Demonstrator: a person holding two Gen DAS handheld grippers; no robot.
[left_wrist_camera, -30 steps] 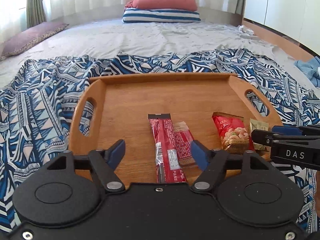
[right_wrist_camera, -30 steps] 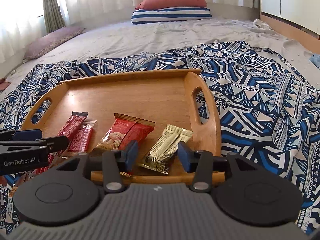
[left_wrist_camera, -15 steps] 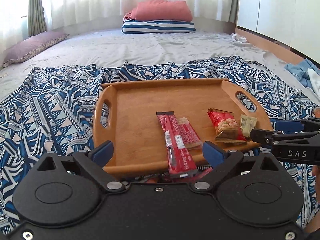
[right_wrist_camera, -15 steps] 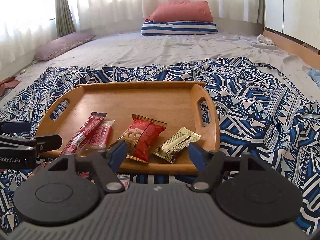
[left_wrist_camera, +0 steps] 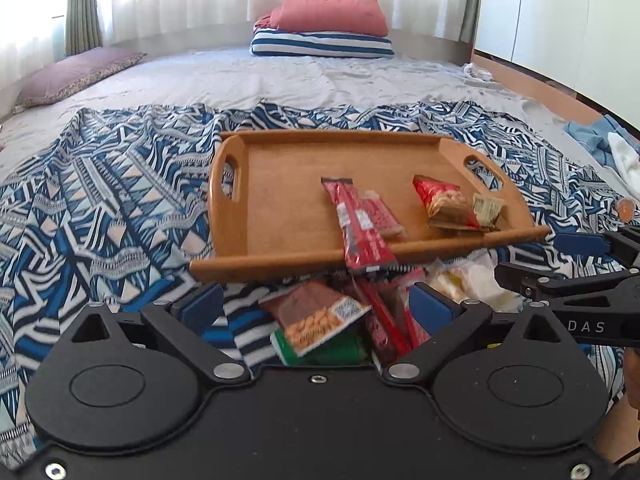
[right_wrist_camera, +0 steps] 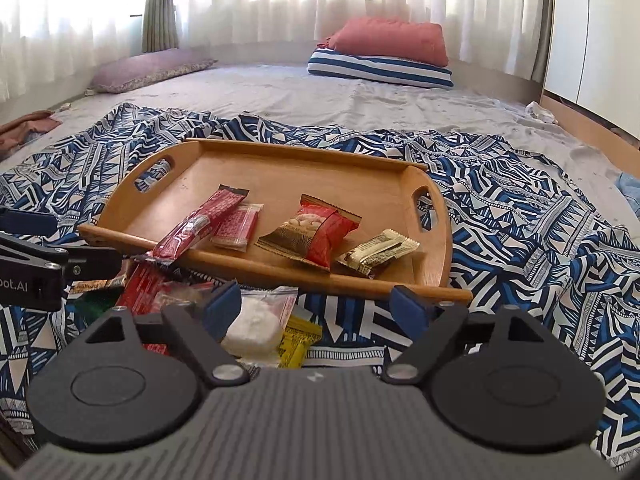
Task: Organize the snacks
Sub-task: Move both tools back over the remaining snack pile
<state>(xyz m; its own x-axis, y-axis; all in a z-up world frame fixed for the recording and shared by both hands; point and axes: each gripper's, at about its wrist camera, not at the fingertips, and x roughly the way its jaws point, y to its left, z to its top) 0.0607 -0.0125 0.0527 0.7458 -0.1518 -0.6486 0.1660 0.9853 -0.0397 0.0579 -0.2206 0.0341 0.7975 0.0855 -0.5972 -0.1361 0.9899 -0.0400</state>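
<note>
A wooden tray (left_wrist_camera: 280, 208) (right_wrist_camera: 304, 176) lies on a patterned blue cloth on the bed. On it are a long red bar (left_wrist_camera: 354, 224) (right_wrist_camera: 200, 224) that overhangs the near rim, a small red packet (right_wrist_camera: 236, 226), a red nut bag (left_wrist_camera: 444, 204) (right_wrist_camera: 316, 232) and a gold bar (right_wrist_camera: 378, 252). A loose pile of snacks lies before the tray: a brown nut packet (left_wrist_camera: 316, 316), a green packet (left_wrist_camera: 320, 350), a white packet (right_wrist_camera: 256, 324), a yellow one (right_wrist_camera: 298, 344). My left gripper (left_wrist_camera: 316, 308) is open above the pile. My right gripper (right_wrist_camera: 316, 308) is open, empty.
Pillows (left_wrist_camera: 324, 28) are stacked at the far end of the bed, and a purple one (left_wrist_camera: 76, 76) lies at the left. Blue clothes (left_wrist_camera: 600, 140) lie at the right edge. Curtains and a white wardrobe stand behind.
Both grippers have pulled back from the tray toward me and opened wider. The snack pile before the tray has come into view under them.
</note>
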